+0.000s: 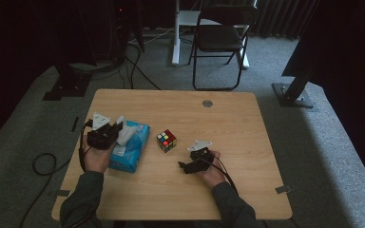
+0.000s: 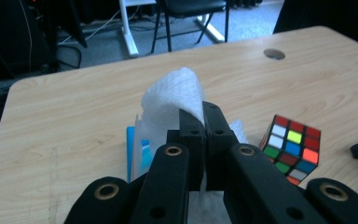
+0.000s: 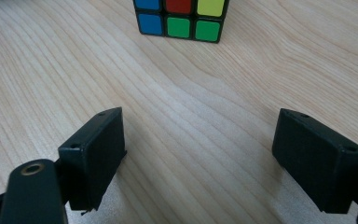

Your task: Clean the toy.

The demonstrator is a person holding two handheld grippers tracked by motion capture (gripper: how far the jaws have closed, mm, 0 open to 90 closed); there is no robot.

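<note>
Black tongs (image 1: pixel 122 128) with brass-ringed screw holes, dark green sleeves (image 1: pixel 83 199).

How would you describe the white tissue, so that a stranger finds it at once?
On the wooden table, look left to the blue tissue pack beside the colour cube. The white tissue rises from that pack, pinched in the left gripper; it is the one soft, crumpled white thing.

tissue pack (image 1: pixel 132 146): white marks on the blue wrapper, perhaps print, too small and blurred to read
puzzle cube (image 2: pixel 291 148): plain coloured stickers, no letters or numbers
table (image 1: pixel 247 142): bare wood grain, no label or sign
</note>
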